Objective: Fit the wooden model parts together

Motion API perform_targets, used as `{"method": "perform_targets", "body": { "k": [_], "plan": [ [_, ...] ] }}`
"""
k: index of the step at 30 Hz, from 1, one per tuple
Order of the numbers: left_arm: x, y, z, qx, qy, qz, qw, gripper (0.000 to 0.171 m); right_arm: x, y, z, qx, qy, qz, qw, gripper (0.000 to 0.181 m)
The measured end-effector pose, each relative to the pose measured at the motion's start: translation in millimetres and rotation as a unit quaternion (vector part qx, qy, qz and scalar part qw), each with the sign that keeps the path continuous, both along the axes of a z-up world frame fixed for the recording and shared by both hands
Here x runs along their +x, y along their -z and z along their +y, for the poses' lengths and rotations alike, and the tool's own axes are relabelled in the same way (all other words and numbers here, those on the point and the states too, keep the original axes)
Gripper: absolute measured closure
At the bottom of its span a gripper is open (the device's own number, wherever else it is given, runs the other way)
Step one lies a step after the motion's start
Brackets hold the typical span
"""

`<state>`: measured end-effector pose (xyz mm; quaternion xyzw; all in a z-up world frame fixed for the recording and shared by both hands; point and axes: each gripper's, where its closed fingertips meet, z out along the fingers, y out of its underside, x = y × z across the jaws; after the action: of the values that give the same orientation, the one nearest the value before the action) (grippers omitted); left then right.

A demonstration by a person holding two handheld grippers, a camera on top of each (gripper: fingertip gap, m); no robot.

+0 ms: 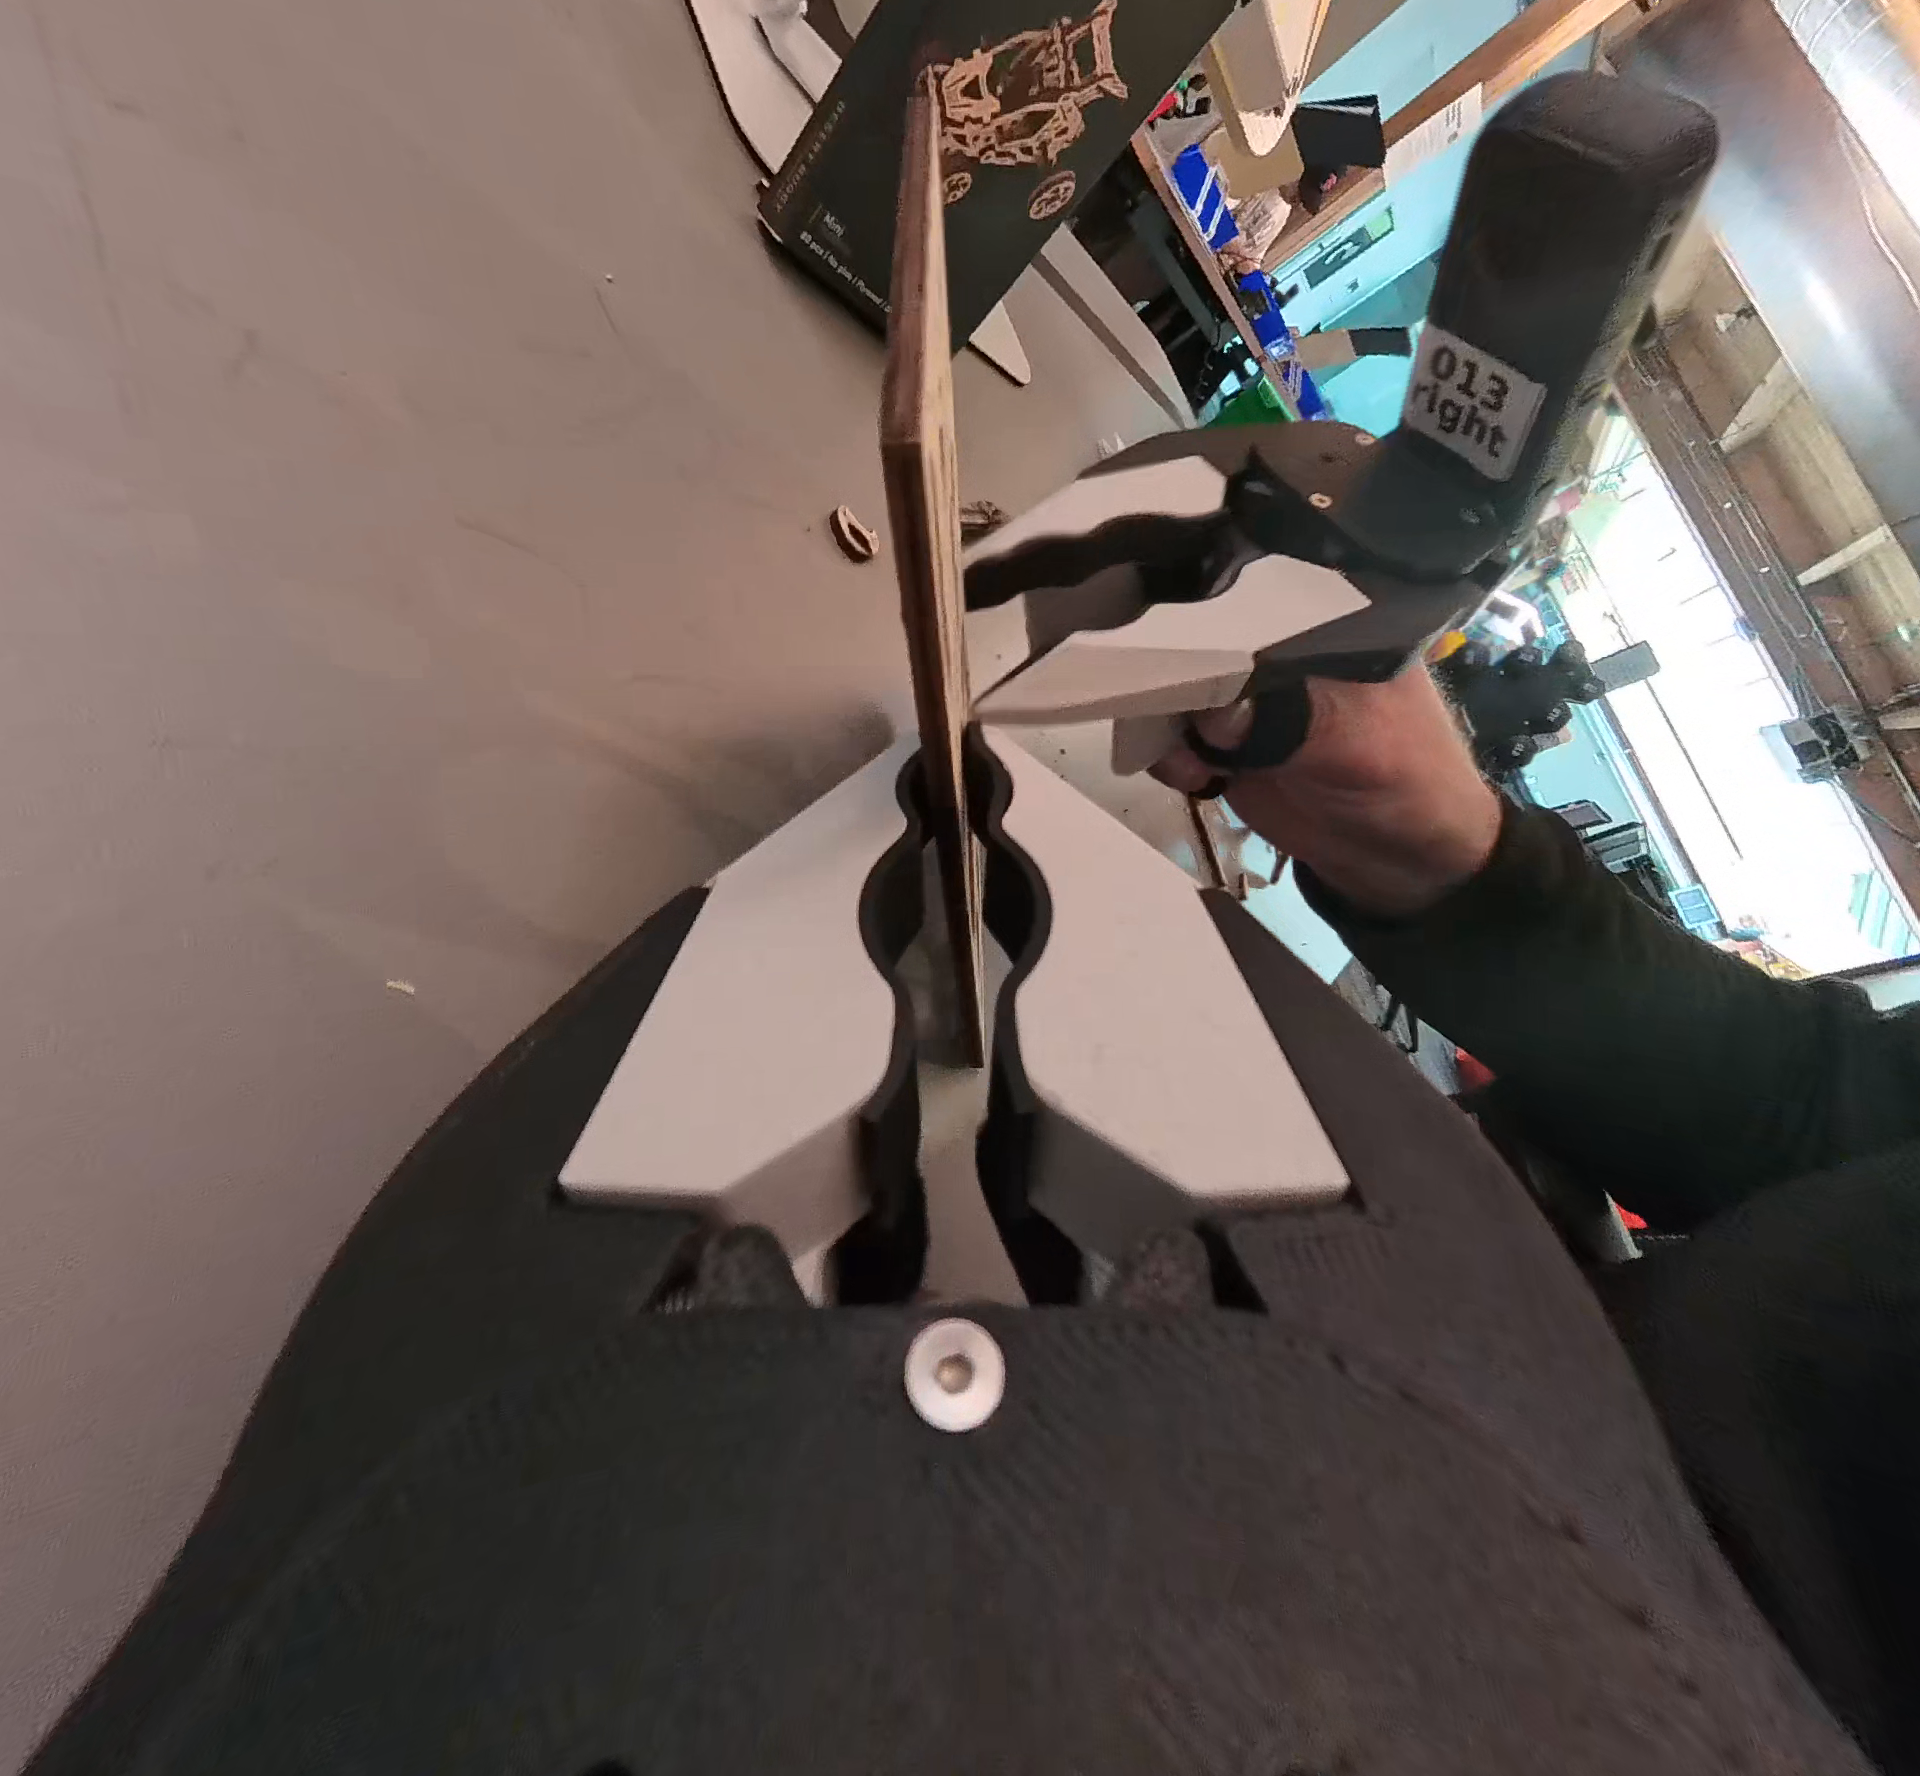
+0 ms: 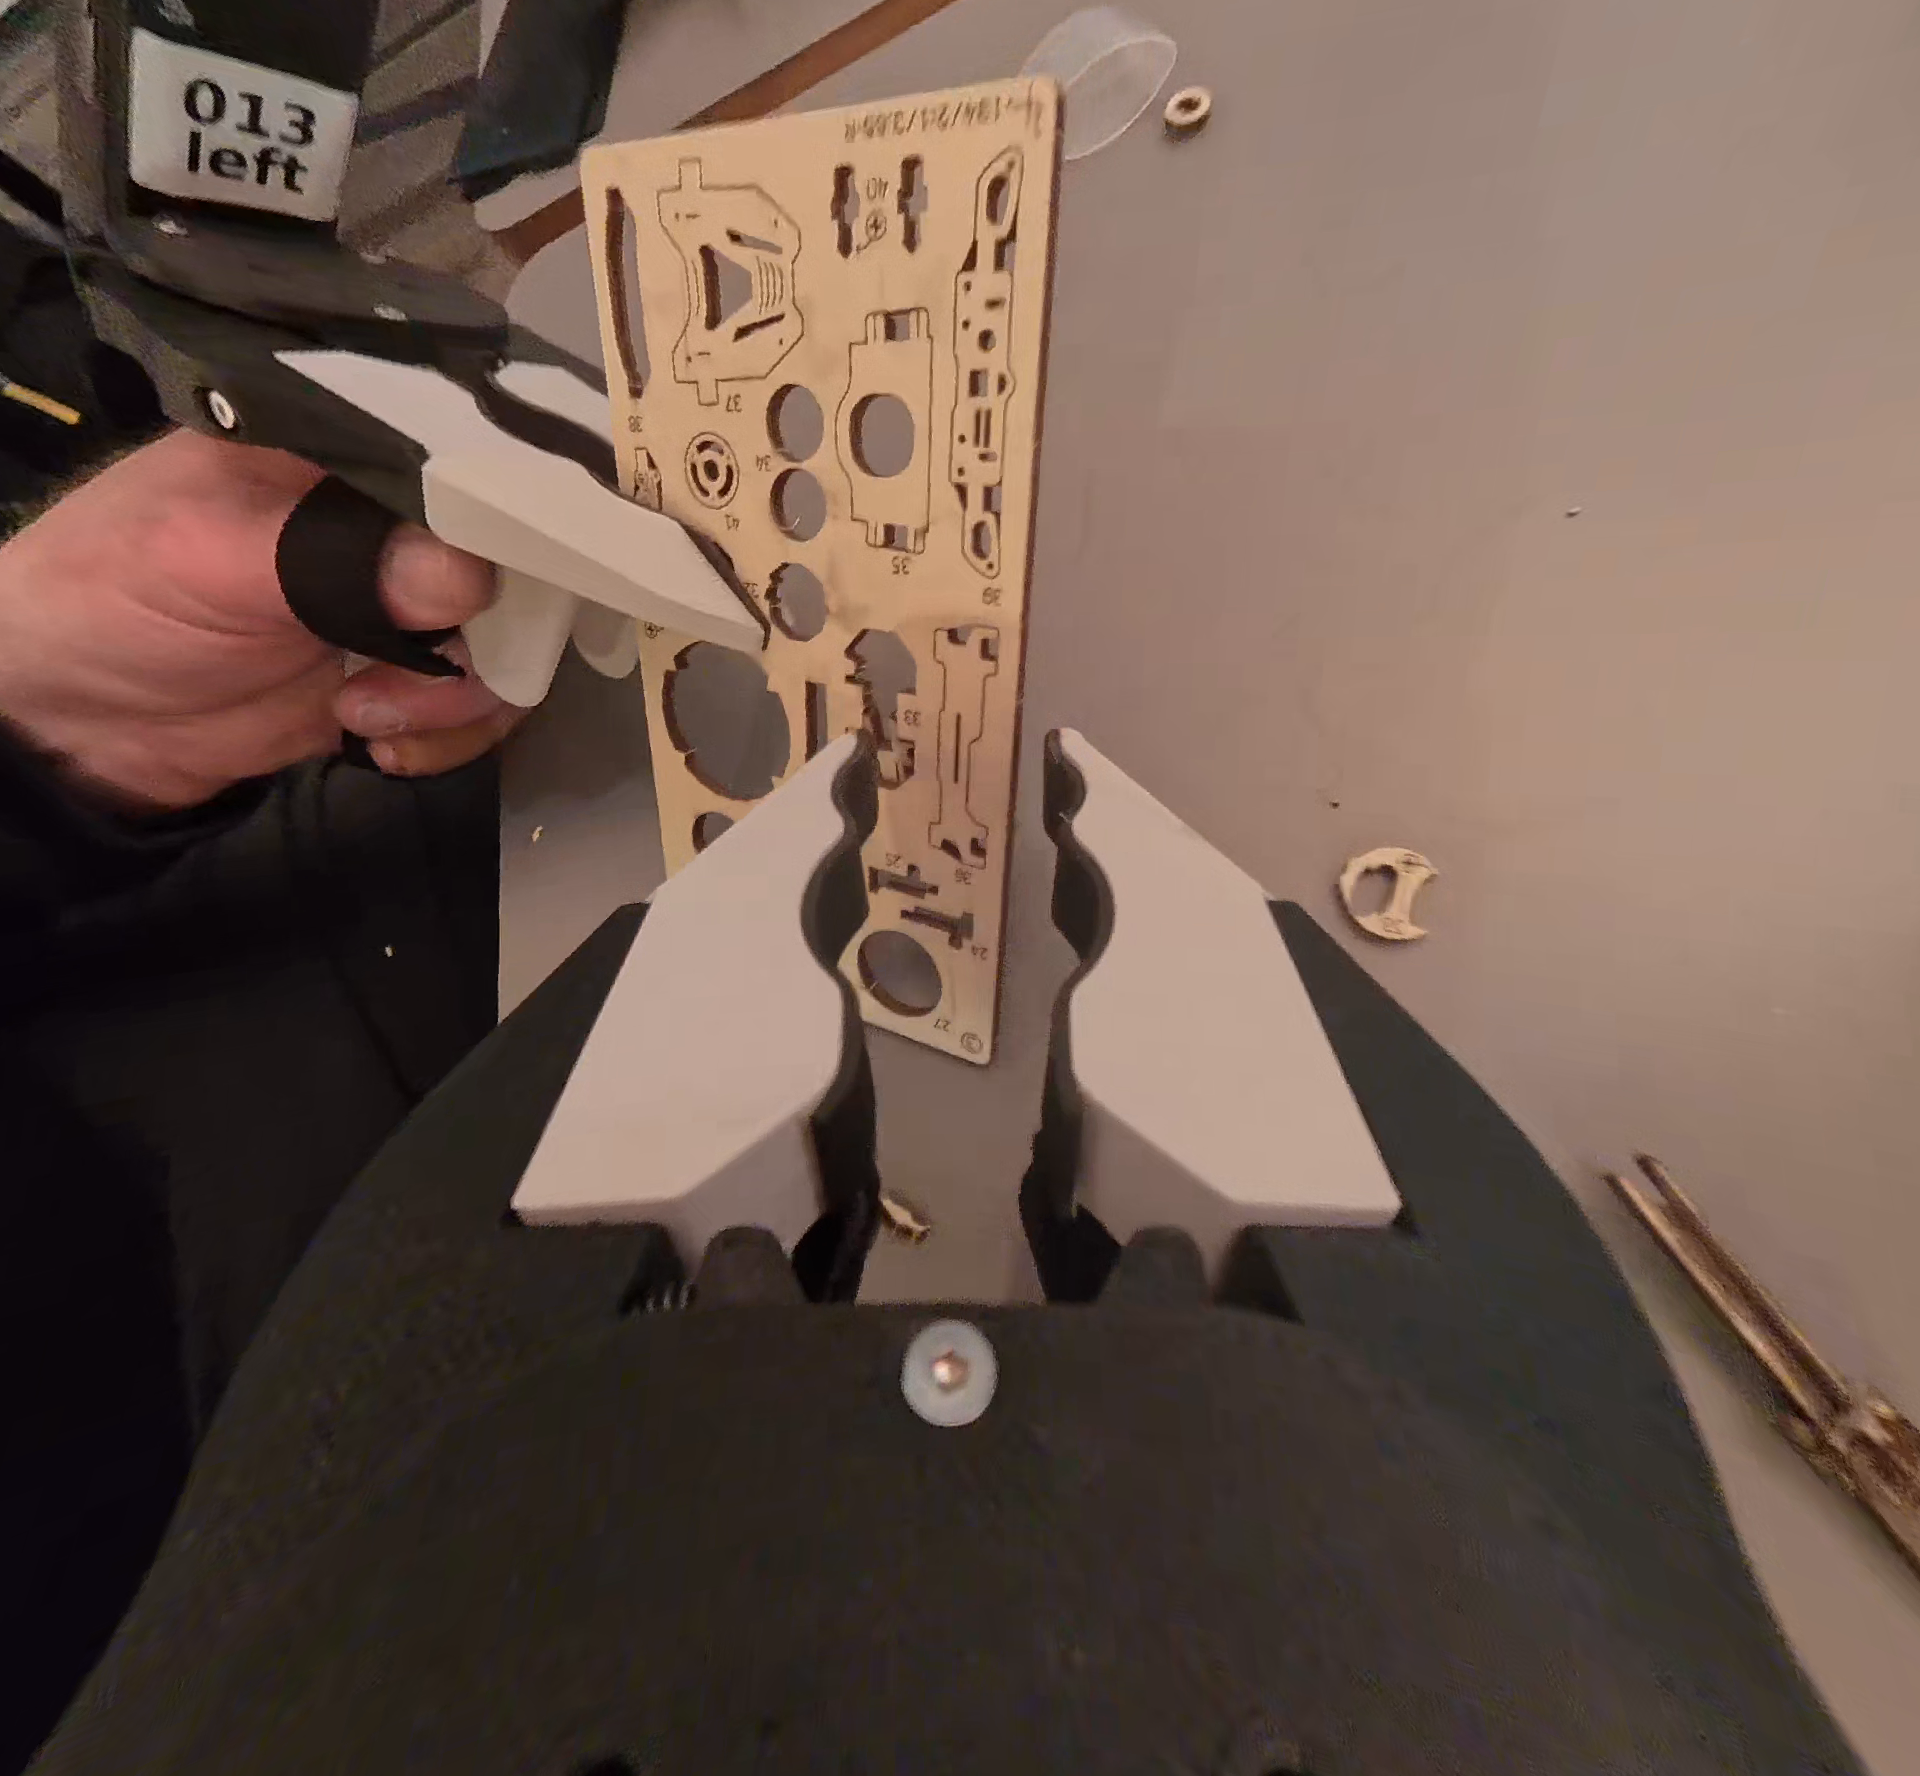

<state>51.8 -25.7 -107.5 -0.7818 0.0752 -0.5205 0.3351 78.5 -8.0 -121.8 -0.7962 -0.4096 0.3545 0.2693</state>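
Wooden parts sheet (image 2: 831,521) held upright on edge above grey tabletop (image 2: 1455,479), printed with small part numbers. Left gripper (image 1: 951,770) jaws clamped on sheet. Right gripper (image 2: 956,760) jaws parted, empty, near sheet face. Labelled dark box (image 1: 1039,95) behind; loose crescent piece (image 2: 1387,895) on tabletop.

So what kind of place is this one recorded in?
Probably a workshop or makerspace: a grey worktable, shelves of blue parts bins behind it, a laser-cut wooden parts sheet and a model kit box.

The matte grey table (image 2: 1455,479) bore a pale crescent-shaped wooden piece (image 2: 1387,895) at three o'clock, a small wooden ring (image 2: 1188,108) at one o'clock and thin metal tweezers (image 2: 1766,1352) at four o'clock.
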Motion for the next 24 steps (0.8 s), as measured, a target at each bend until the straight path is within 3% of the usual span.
{"method": "perform_targets", "body": {
  "k": [9, 18, 24],
  "plan": [
    [-2, 4, 3, -0.008, -0.008, 0.003, 1.0, 0.17, -2, 7, 2, -0.032, 0.001, 0.01, 0.999, 0.161],
    [-2, 17, 6, -0.036, -0.023, 0.04, 0.998, 0.167, -2, 26, 7, -0.016, 0.005, -0.107, 0.994, 0.162],
    [-2, 16, 9, -0.039, -0.027, 0.028, 0.998, 0.166, -1, 21, 9, -0.019, 0.011, -0.09, 0.996, 0.162]
  ]
}}
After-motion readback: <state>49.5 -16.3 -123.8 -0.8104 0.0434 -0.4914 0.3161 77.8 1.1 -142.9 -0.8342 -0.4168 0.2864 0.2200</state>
